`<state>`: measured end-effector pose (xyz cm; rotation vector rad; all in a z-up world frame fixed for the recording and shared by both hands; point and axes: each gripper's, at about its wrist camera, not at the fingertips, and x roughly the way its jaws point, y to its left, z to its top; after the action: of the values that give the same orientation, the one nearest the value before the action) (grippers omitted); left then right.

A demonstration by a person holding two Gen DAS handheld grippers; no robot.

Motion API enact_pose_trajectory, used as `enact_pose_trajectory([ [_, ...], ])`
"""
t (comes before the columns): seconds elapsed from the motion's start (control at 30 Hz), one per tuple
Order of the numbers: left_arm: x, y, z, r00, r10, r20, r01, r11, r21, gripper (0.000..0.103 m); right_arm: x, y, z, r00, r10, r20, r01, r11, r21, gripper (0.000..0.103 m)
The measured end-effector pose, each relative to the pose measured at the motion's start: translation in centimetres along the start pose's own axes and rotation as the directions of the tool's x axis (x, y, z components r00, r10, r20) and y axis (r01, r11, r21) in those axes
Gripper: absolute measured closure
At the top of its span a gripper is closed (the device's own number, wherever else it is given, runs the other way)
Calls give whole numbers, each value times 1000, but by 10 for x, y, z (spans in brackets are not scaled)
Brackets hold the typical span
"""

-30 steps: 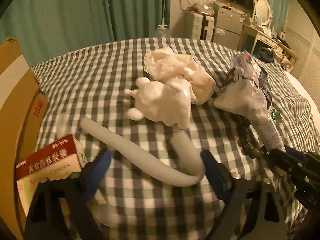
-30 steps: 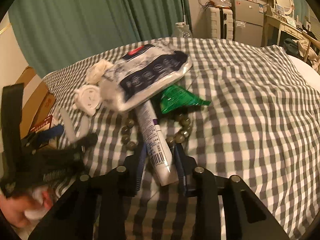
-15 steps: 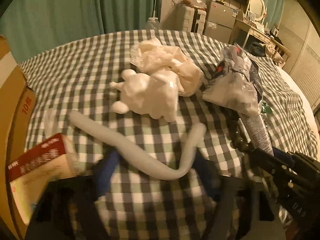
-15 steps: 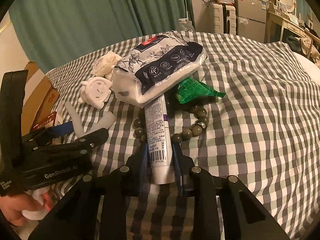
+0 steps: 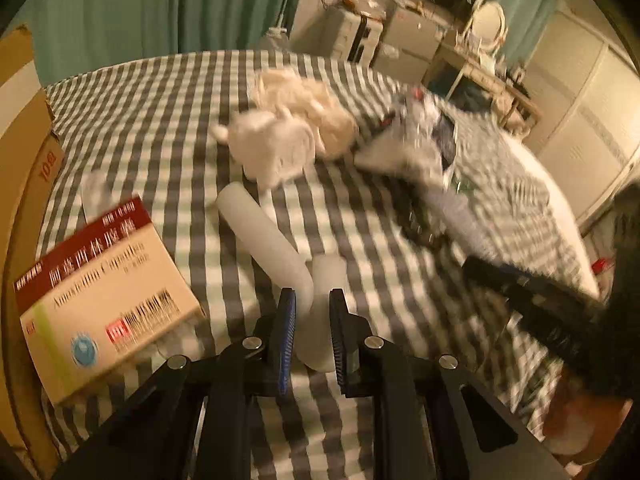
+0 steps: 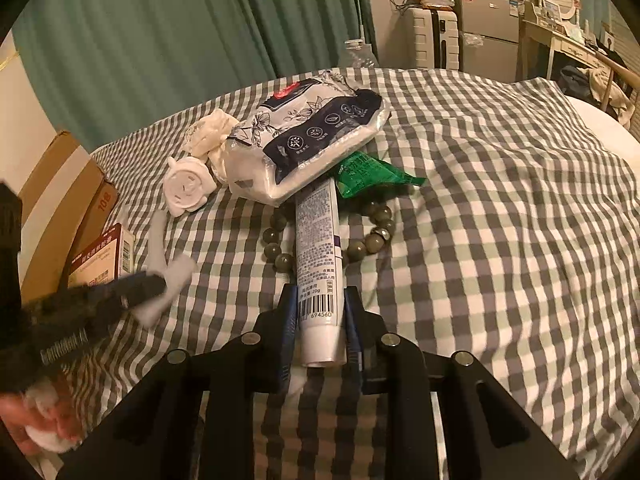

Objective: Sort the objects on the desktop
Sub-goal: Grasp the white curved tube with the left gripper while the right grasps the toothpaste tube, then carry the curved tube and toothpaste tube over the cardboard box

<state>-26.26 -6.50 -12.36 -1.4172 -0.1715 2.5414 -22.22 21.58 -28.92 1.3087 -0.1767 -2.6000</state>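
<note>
1. A checked bedspread (image 6: 500,208) lies before green curtains (image 6: 180,40).
2. The left gripper (image 5: 312,304), its jaws just closing, pinches a folded white silicone strip (image 5: 264,236) beside the medicine box (image 5: 104,284).
3. The right gripper (image 6: 320,304) clamps a toothpaste tube (image 6: 318,248) right of that box, across a bead bracelet (image 6: 276,248).

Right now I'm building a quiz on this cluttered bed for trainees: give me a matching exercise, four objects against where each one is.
Objects:
1. white tube
2. bent white strip
3. bead bracelet
4. green packet

Places:
A. pinched in the left claw
B. lying under the tube
C. tucked beside the wipes pack
D. held in the right claw

Pairs: 1-D, 2-A, 3-B, 4-C
</note>
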Motion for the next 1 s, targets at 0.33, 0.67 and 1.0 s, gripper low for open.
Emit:
enact_pose_trajectory([
  [0.33, 17, -18, 7, 999, 46, -28, -45, 998, 50, 73, 2, -5, 0, 1000, 9, -6, -9, 1000, 19, 80],
  [0.67, -28, -32, 6, 998, -56, 41, 54, 998, 39, 87, -24, 2, 0, 999, -16, 36, 14, 998, 55, 81],
  [1.0, -110, -42, 16, 989, -92, 116, 83, 993, 85, 87, -95, 36, -9, 993, -39, 110, 37, 999, 28, 81],
])
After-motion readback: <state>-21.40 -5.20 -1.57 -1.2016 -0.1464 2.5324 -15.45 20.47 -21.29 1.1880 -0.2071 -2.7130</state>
